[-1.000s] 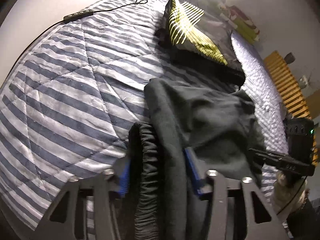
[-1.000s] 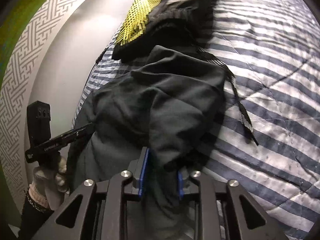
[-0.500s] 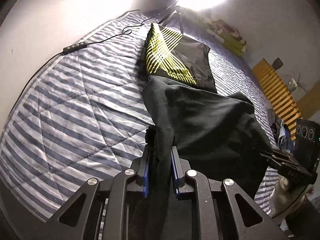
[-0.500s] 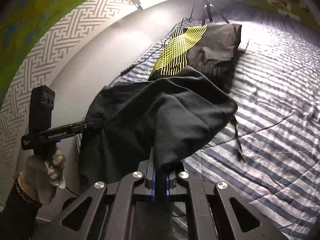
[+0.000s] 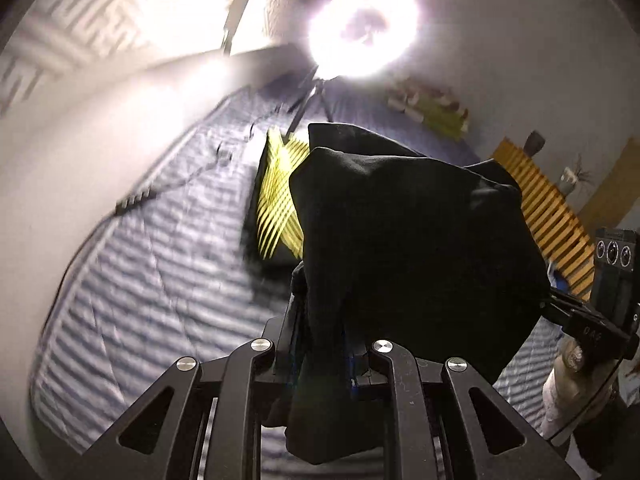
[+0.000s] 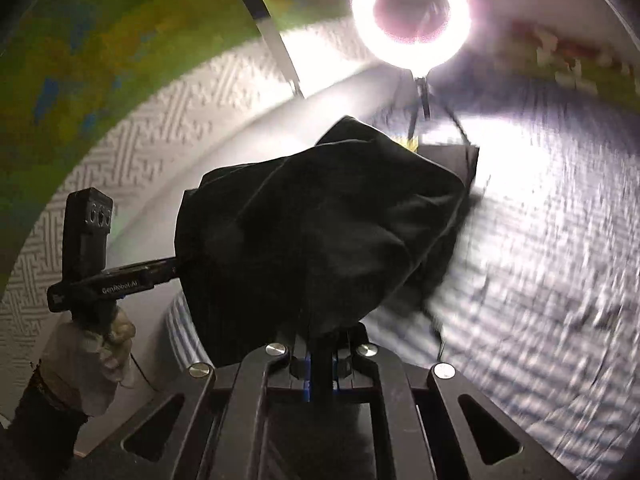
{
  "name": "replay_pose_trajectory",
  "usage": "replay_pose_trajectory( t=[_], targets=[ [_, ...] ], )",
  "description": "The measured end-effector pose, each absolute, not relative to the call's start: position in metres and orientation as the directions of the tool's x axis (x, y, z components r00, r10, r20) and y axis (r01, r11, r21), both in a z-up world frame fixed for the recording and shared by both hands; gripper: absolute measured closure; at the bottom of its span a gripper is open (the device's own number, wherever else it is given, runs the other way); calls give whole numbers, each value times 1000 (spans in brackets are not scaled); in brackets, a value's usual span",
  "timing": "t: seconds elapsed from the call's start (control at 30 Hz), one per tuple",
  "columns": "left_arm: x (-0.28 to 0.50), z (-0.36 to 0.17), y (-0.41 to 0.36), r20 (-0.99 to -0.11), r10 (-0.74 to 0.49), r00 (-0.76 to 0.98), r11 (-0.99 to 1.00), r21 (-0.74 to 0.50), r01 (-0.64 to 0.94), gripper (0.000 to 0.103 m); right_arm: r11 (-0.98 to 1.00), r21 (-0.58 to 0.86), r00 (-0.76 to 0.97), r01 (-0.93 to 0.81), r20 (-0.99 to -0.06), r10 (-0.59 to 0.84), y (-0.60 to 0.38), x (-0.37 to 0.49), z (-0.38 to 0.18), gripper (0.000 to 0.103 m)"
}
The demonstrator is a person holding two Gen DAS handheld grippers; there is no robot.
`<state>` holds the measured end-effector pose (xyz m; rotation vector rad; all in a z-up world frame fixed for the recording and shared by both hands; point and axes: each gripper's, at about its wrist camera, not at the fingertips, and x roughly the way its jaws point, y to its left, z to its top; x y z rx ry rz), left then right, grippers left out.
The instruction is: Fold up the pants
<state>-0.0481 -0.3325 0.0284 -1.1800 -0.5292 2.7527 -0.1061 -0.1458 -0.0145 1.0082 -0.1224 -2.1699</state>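
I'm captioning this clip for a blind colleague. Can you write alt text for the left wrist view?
The left gripper has its jaws shut on a dark, soft pair of pants, held up above a blue-and-white striped quilted bedspread. At the right edge the right gripper grips the same pants. Behind lie a black garment with yellow stripes and a glaring ring light.

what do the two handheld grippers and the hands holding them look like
Both grippers are matte black, with angular cut-out finger arms, silver pivot bolts and blue pads. The left gripper reads "GenRobot.AI" in white below a three-lens camera block. The left hand and right hand wear pale knit gloves, with a dark sleeve on the left.
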Motion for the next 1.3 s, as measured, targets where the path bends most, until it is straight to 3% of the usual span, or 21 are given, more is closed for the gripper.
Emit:
replay_pose_trajectory(
  t=[0.2,0.43,0.67,0.83,0.9,0.93,0.97,1.03,1.17,1.3],
  targets=[
    [-98,66,-339,-634,216,-742,-940,-341,18,86,-733,354,-487,581,-570,-662,-144,-146,23,97],
    [-191,79,-355,-637,202,-744,-946,-323,20,86,-726,416,-487,548,-547,-681,-149,-228,26,97],
    [-305,35,-374,-693,189,-696,-948,-314,55,86,-755,474,-462,452,-599,-653,-155,-338,-25,97],
    [-362,-13,-374,-748,154,-646,-954,-283,99,85,-803,410,-446,432,-677,-586,-165,-383,-73,97],
    [-378,-30,-373,-767,135,-627,-953,-274,130,80,-824,371,-435,429,-714,-548,-169,-396,-86,90],
    [-382,-32,-374,-770,113,-628,-954,-262,149,74,-851,336,-441,404,-744,-503,-169,-405,-92,87],
    [-383,-34,-374,-772,93,-629,-954,-250,166,59,-866,321,-443,383,-759,-477,-166,-410,-95,87],
    [-373,-29,-372,-760,75,-646,-957,-238,168,47,-875,340,-459,345,-751,-474,-151,-414,-96,85],
    [-352,-16,-358,-743,23,-669,-979,-153,136,47,-892,310,-535,330,-717,-447,-135,-401,-83,71],
    [-318,-19,-344,-752,83,-654,-980,-181,83,47,-875,310,-551,373,-685,-477,-131,-367,-71,71]
  ],
)
